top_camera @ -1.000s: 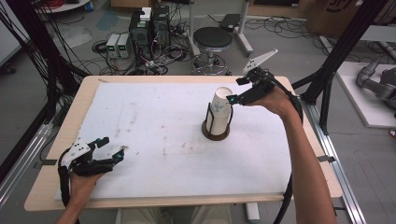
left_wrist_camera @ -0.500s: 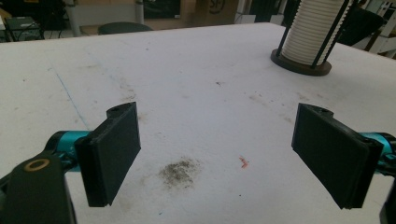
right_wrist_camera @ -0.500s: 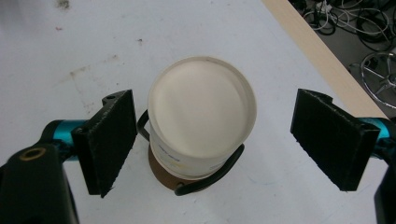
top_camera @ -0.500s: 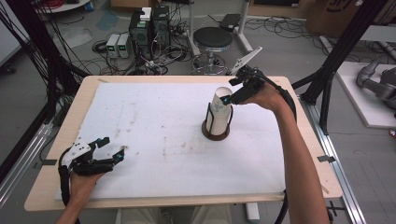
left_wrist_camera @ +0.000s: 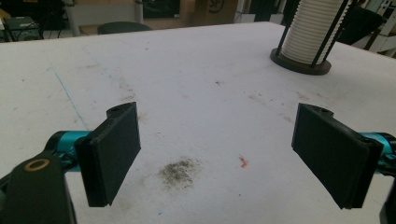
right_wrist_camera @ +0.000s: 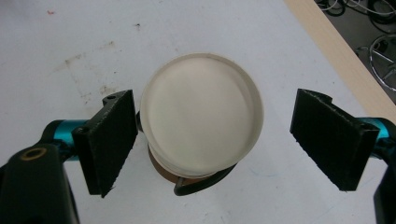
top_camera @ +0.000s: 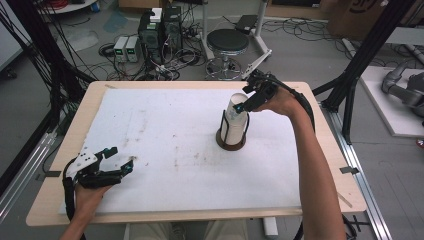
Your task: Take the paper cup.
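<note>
The right gripper (right_wrist_camera: 212, 140) hung above the stack of cups (right_wrist_camera: 201, 114), pointing straight down, its jaws spread wide and gripping nothing. In the right gripper view the top cup's rim sat between the two black pads, close to the left one and well clear of the right; contact with the left pad could not be confirmed. The stack stood upright in a dark wire holder (top_camera: 233, 141) with a round base, right of centre on the white mat (top_camera: 165, 130). In the high view the right gripper (top_camera: 243, 103) was at the top of the stack (top_camera: 236, 117).

The left gripper (top_camera: 122, 160) rested low near the mat's near left corner, jaws parted and empty, well apart from the holder (left_wrist_camera: 301, 65).

Assessment: the reach to the stack appeared complete and the jaws aligned. Closing on the top cup, lifting it free of the holder and placing it remained outstanding. No cup lay loose on the mat.
</note>
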A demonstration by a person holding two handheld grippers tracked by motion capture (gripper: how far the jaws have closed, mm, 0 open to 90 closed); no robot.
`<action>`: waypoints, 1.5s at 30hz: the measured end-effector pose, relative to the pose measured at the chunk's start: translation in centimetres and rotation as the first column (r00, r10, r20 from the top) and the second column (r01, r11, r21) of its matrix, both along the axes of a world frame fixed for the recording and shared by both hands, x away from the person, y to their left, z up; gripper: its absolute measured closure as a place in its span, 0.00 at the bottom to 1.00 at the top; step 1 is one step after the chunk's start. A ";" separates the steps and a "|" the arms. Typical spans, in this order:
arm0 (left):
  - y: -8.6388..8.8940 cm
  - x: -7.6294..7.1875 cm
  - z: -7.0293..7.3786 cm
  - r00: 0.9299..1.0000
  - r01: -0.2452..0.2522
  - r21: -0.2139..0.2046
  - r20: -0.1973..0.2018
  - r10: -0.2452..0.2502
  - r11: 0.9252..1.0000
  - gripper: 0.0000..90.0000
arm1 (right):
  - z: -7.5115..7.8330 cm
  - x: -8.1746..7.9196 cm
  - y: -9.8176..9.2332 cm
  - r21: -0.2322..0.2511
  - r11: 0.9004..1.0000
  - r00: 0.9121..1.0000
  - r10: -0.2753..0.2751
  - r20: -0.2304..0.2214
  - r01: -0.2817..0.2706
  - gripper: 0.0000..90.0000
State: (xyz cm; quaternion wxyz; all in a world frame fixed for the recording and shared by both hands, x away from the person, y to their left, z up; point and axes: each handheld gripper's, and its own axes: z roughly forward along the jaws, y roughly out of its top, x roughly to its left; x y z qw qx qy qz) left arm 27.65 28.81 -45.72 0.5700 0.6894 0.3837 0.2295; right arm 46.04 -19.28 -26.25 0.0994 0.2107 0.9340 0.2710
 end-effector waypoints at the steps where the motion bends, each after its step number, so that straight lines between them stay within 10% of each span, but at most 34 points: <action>1: 0.0 0.0 0.0 1.000 0.001 0.001 0.000 -0.001 1.000 0.17 | 0.0 0.0 0.0 -0.005 1.000 1.000 0.006 -0.003 -0.006 0.17; 16: -0.1 0.0 0.0 1.000 0.001 0.003 0.001 -0.001 1.000 0.17 | 0.2 -0.1 0.5 -0.028 0.999 0.999 0.037 -0.009 -0.037 0.38; 45: -0.1 0.0 0.0 1.000 0.000 0.015 0.003 0.000 1.000 0.17 | 1.1 -0.6 0.3 -0.012 0.999 0.999 0.034 -0.005 -0.034 0.41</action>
